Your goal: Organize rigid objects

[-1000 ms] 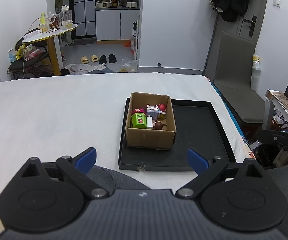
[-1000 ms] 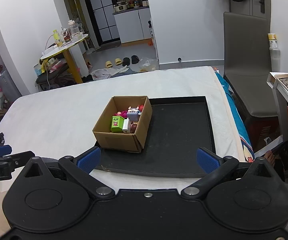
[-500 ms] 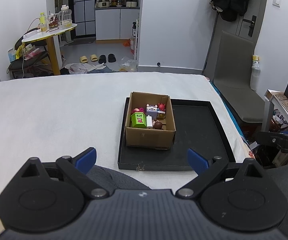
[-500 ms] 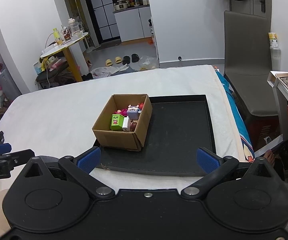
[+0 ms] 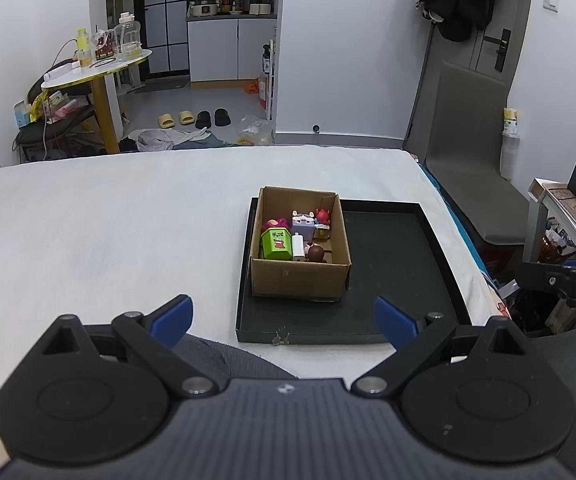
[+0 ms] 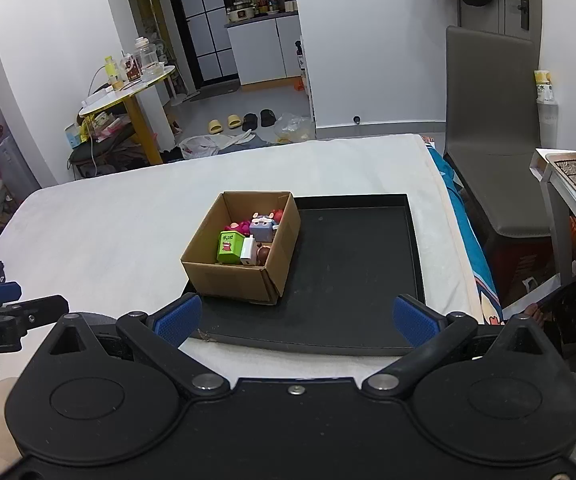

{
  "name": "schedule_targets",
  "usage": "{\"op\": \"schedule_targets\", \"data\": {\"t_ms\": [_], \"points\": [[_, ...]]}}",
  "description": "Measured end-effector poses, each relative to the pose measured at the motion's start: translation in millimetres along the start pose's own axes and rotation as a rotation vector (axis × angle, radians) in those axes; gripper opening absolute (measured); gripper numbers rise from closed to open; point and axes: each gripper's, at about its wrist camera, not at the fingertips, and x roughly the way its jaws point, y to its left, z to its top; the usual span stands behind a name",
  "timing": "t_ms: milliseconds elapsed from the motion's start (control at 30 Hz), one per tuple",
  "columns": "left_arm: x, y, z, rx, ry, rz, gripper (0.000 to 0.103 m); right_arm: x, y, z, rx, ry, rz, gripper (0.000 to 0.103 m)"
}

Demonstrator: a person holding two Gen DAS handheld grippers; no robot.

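A brown cardboard box (image 5: 299,280) (image 6: 229,278) stands in the left part of a black tray (image 5: 400,264) (image 6: 352,264) on a white bed. In the box lie several small toys: a green cube (image 5: 275,243) (image 6: 229,246), a lilac cube figure (image 5: 303,224) (image 6: 262,229), a white block (image 5: 298,245), a red figure (image 5: 322,216) and a brown one (image 5: 316,253). My left gripper (image 5: 283,320) is open and empty, near the tray's front edge. My right gripper (image 6: 294,320) is open and empty, over the tray's front edge.
The white bed (image 5: 107,224) stretches left of the tray. A grey chair (image 6: 492,128) stands right of the bed, a cluttered round table (image 5: 95,68) at the back left. Shoes and bags lie on the floor behind. The other gripper shows at each view's edge (image 6: 3,312).
Both grippers have barely moved; the right view has shifted slightly towards the box. Both stay open and empty.
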Motion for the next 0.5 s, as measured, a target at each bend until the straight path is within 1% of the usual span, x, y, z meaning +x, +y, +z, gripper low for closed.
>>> {"op": "schedule_targets", "data": {"t_ms": [267, 400, 500], "points": [[1.8, 2.4, 3.9, -0.006, -0.006, -0.002, 0.097, 2.4, 0.5, 3.5, -0.005, -0.001, -0.01, 0.103], [4.8, 4.5, 6.0, -0.018, -0.02, -0.029, 0.097, 5.9, -0.3, 6.5, 0.011, -0.011, -0.02, 0.103], [13.8, 3.8, 10.3, -0.024, -0.02, -0.032, 0.097, 11.7, -1.1, 7.4, 0.01, -0.005, -0.04, 0.103]]}}
